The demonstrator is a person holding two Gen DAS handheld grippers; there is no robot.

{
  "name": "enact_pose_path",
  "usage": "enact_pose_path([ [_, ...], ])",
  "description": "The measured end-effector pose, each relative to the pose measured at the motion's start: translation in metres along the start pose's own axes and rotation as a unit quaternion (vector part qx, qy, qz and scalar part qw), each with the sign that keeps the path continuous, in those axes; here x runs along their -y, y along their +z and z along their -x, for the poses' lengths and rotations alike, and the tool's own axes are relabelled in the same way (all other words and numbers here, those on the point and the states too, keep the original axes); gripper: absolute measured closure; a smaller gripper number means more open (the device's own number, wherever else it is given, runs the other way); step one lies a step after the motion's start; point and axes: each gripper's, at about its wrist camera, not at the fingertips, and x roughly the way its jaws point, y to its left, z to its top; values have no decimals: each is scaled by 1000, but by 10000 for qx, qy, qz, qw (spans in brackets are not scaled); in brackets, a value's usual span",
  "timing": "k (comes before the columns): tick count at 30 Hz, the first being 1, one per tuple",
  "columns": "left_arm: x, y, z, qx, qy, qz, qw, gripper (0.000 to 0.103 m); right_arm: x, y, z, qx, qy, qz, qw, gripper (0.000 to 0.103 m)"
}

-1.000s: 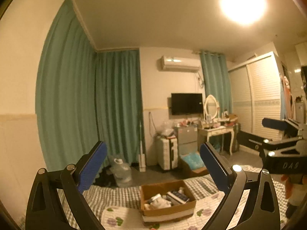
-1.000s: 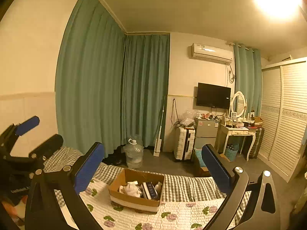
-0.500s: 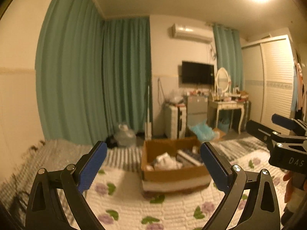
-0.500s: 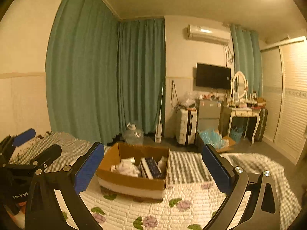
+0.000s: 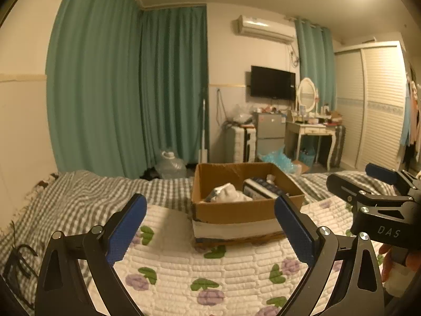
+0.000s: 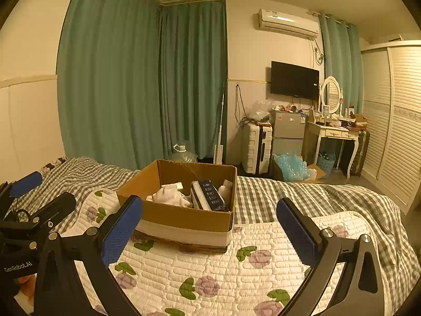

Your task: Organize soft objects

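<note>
An open cardboard box (image 5: pixel 236 212) (image 6: pixel 184 218) stands on the bed. It holds crumpled white cloth (image 5: pixel 229 196) (image 6: pixel 171 196), a dark blue and white pack (image 5: pixel 263 188) (image 6: pixel 209 196) and small white items. My left gripper (image 5: pixel 210 226) is open and empty, just in front of the box. My right gripper (image 6: pixel 208 227) is open and empty, also short of the box. The right gripper shows at the right of the left wrist view (image 5: pixel 373 184). The left gripper shows at the left of the right wrist view (image 6: pixel 31 200).
A white quilt with purple flowers (image 5: pixel 223 271) (image 6: pixel 236 263) lies over a grey checked blanket (image 5: pixel 79 197) (image 6: pixel 315 194). Beyond the bed are green curtains (image 6: pixel 144 84), a water jug (image 5: pixel 169 167), a suitcase (image 6: pixel 256 147), a small fridge (image 6: pixel 286 131) and a dressing table (image 6: pixel 334 134).
Both grippers have tilted down and moved closer to the bed. The box now sits higher and larger in both views. Both stay open.
</note>
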Motion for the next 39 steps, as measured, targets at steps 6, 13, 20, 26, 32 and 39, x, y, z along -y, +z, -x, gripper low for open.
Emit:
enact_pose_path([
  [6, -1, -4, -4, -5, -13, -4, 10000, 4, -2, 2, 6, 21, 4, 7, 10000, 1],
  [13, -2, -5, -5, -20, -46, 23, 10000, 4, -6, 2, 7, -3, 12, 8, 10000, 1],
  [20, -2, -6, -5, -25, -55, 25, 10000, 4, -4, 5, 9, 36, -17, -12, 10000, 1],
  [26, -3, -6, -5, -32, -60, 30, 10000, 4, -3, 6, 9, 38, -16, -35, 10000, 1],
  [32, -6, -8, -6, -49, -48, 54, 10000, 4, -4, 4, 9, 65, -25, 0, 10000, 1],
  [39, -11, -7, -8, -57, 36, 52, 10000, 4, -5, 3, 8, 55, -47, 11, 10000, 1],
])
